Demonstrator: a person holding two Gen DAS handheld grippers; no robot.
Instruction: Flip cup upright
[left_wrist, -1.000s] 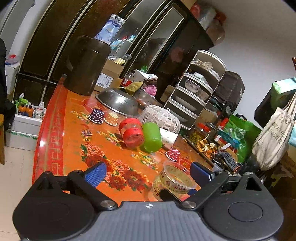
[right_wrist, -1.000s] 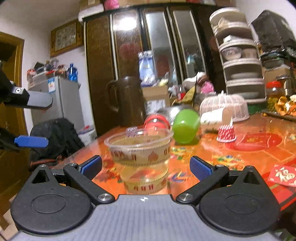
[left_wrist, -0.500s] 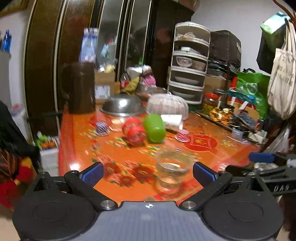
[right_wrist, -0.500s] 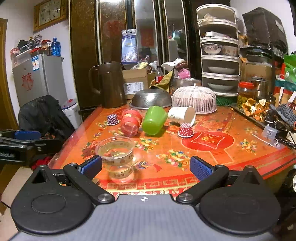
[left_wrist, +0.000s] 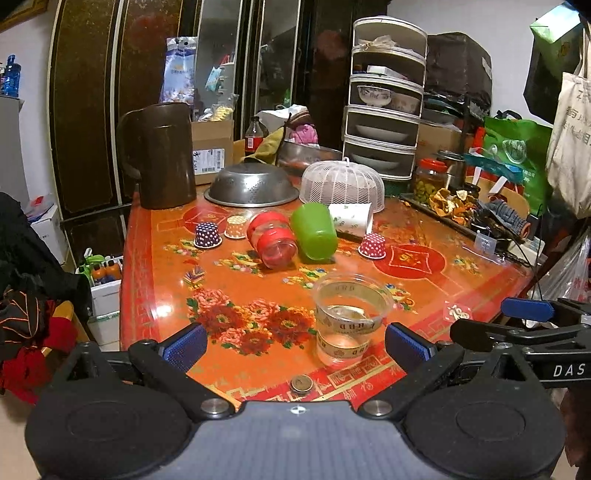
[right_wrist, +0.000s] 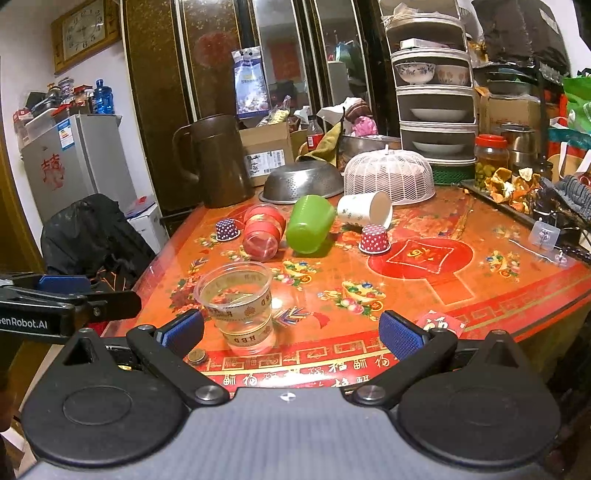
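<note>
Both grippers withdrew; clear cup (left_wrist: 349, 319) stands upright.

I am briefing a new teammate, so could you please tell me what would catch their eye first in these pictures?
First, the clear plastic cup standing upright near the front edge of the bright orange floral table, ahead of both open grippers. Behind it, mid-table, a green cup, a red cup and a white paper cup lie on their sides together.

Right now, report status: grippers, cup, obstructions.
Left gripper open, right gripper open, both empty. Clear plastic cup upright near the table edge. Small round coin beside it; nothing blocking.
</note>
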